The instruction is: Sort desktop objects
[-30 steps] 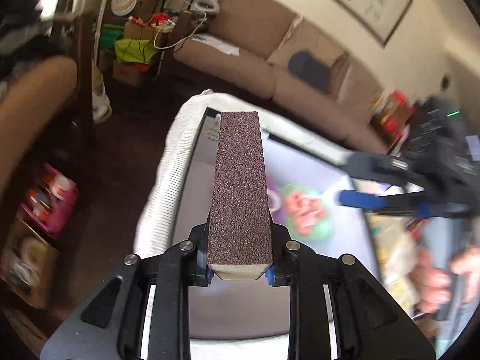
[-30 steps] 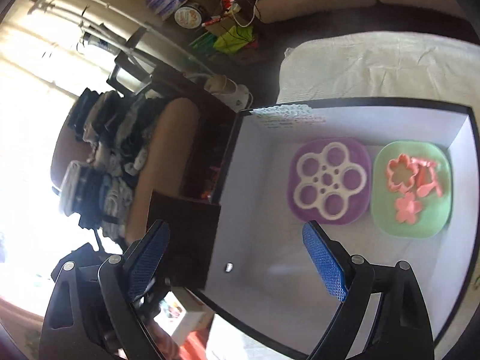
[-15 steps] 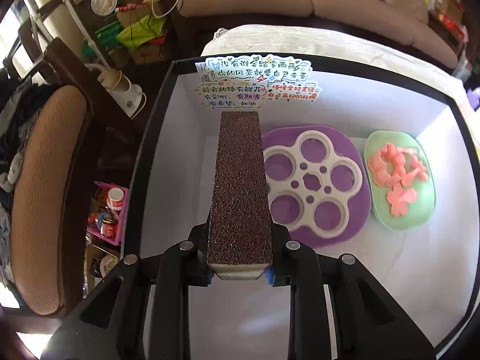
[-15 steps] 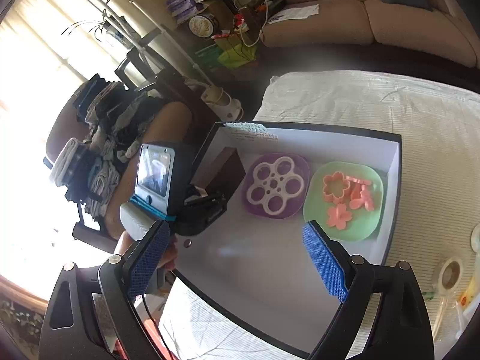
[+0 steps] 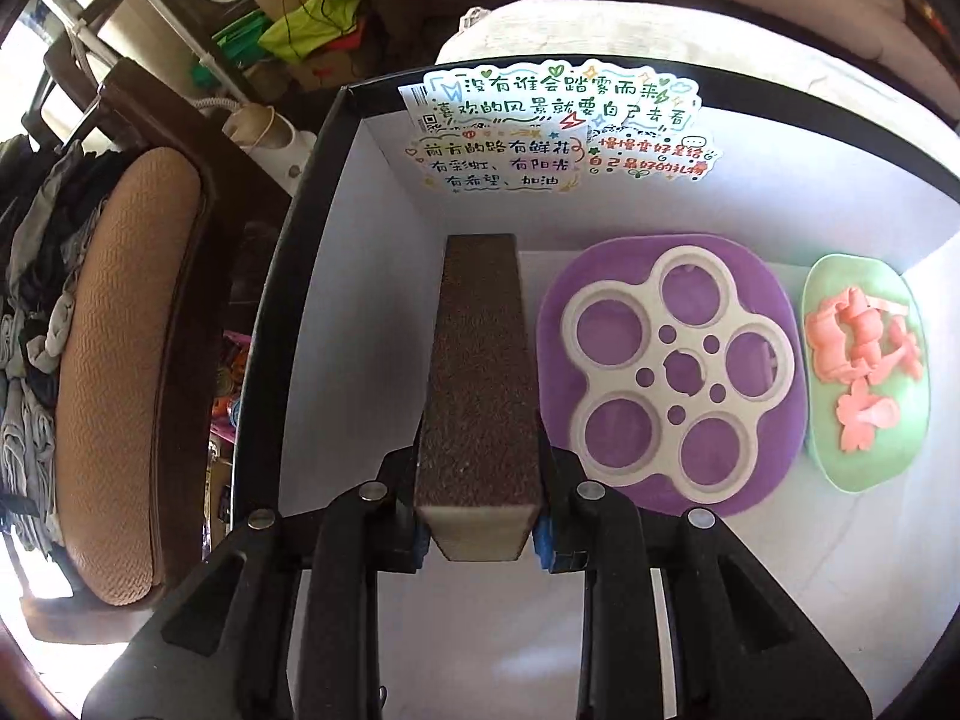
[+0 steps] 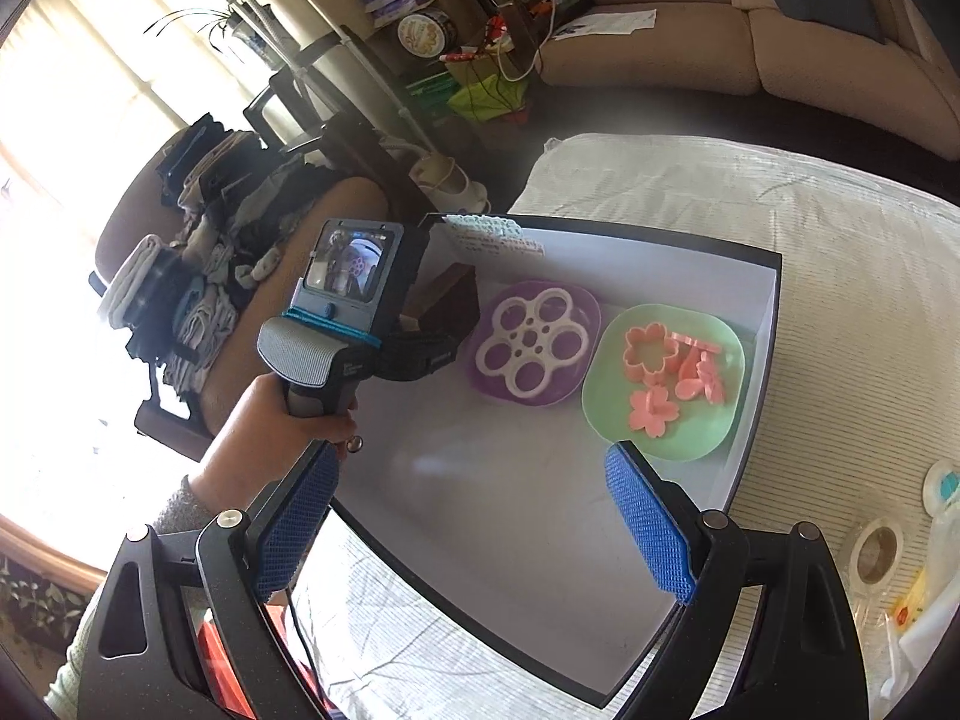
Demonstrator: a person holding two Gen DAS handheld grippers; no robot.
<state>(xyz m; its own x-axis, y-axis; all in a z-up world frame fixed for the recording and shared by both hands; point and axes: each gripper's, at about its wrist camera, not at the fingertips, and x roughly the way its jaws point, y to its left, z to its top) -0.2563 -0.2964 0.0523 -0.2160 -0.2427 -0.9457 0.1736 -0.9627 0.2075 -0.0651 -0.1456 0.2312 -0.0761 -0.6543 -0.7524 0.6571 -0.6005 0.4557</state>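
My left gripper (image 5: 480,531) is shut on a long brown sanding block (image 5: 480,372) and holds it inside the white box (image 5: 336,276), close to the left wall. The block also shows in the right wrist view (image 6: 447,294), beside the purple plate (image 6: 585,300). The purple plate (image 5: 774,312) carries a white flower-shaped ring (image 5: 678,378). A green plate (image 5: 900,456) to its right holds pink flower cutters (image 5: 858,354). My right gripper (image 6: 474,531) is open and empty above the box's near edge.
A sticker sheet (image 5: 558,132) leans on the box's far wall. The box sits on a white cloth (image 6: 750,204). A tape roll (image 6: 876,549) and small items lie right of the box. A chair with clothes (image 6: 198,276) stands to the left.
My left gripper has swung down and into the box with the block, nearing the floor at the left wall. My right gripper has pulled back and up from the box.
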